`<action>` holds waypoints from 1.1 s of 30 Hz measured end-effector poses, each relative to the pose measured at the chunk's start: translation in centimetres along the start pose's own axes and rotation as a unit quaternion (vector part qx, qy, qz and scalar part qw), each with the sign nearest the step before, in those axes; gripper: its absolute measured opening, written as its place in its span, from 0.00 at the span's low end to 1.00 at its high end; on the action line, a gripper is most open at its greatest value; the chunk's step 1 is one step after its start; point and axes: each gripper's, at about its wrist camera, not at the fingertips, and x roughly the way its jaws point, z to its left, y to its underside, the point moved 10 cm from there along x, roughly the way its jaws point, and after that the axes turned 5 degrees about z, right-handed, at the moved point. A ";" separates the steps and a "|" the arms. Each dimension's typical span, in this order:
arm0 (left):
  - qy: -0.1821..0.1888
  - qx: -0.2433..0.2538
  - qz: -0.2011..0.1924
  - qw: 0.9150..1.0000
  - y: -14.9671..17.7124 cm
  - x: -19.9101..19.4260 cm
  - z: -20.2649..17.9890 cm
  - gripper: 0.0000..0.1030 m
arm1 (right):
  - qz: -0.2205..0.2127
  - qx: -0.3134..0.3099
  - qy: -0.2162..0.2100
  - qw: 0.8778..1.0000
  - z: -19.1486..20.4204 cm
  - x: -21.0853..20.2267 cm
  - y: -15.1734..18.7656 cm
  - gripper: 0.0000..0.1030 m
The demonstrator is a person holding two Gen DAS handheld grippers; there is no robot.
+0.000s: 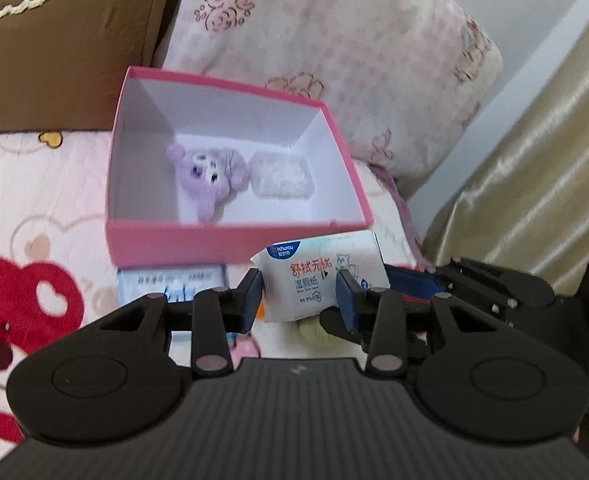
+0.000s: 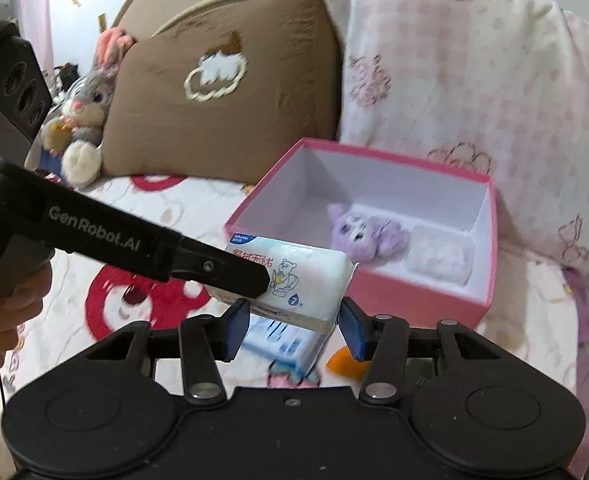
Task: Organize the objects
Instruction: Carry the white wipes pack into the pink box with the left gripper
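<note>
Box [image 1: 230, 240] sat on bed [image 1: 34, 200], open top. Inside: plush toy [image 1: 206, 176] at left, small clear container [image 1: 282, 176] just beside it at right. Two pillows behind box: one [image 2: 222, 92] back-left, other [image 2: 474, 80] back-right. Stuffed rabbit [image 2: 82, 108] left of back-left pillow. Wipes pack [image 1: 314, 280] up off bed, in front of box, btwn left gripper [image 1: 299, 294] pads; right gripper [image 2: 294, 322] just below pack. Flat packet [image 1: 170, 280] on bed before box, left of wipes pack.

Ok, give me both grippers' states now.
Left gripper: closed on the wipes pack.
Right gripper: fingers straddle that pack; grip cannot be told.
</note>
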 end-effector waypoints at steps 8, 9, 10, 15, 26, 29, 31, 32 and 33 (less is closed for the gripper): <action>0.011 -0.049 0.028 0.998 -6.0 5.7 0.9 0.38 | 0.044 0.016 0.013 0.999 -5.5 4.9 -4.1 0.53; 0.008 -0.057 0.031 0.998 -6.4 6.7 1.3 0.38 | 0.049 0.021 0.012 0.998 -6.0 5.6 -4.3 0.53; 0.002 -0.061 0.032 0.998 -6.8 7.4 1.5 0.38 | 0.056 0.032 0.010 0.998 -6.7 6.5 -4.5 0.52; -0.018 -0.106 0.058 0.993 -7.6 11.4 3.7 0.38 | 0.102 0.068 -0.008 0.992 -8.8 10.5 -4.5 0.52; -0.032 -0.204 0.090 0.974 -6.7 16.9 6.1 0.38 | 0.175 0.076 -0.004 0.982 -11.5 15.5 -3.2 0.52; -0.047 -0.218 0.093 0.970 -6.3 17.2 6.9 0.38 | 0.189 0.083 -0.018 0.978 -11.5 16.6 -3.0 0.52; -0.065 -0.224 0.096 0.968 -5.9 17.1 7.4 0.38 | 0.200 0.083 -0.030 0.976 -11.1 17.2 -2.9 0.52; -0.074 -0.221 0.099 0.967 -5.8 17.1 7.6 0.38 | 0.207 0.082 -0.034 0.974 -10.8 17.6 -2.8 0.52; -0.082 -0.225 0.104 0.965 -5.7 17.1 7.9 0.38 | 0.212 0.081 -0.036 0.973 -10.5 18.0 -2.8 0.52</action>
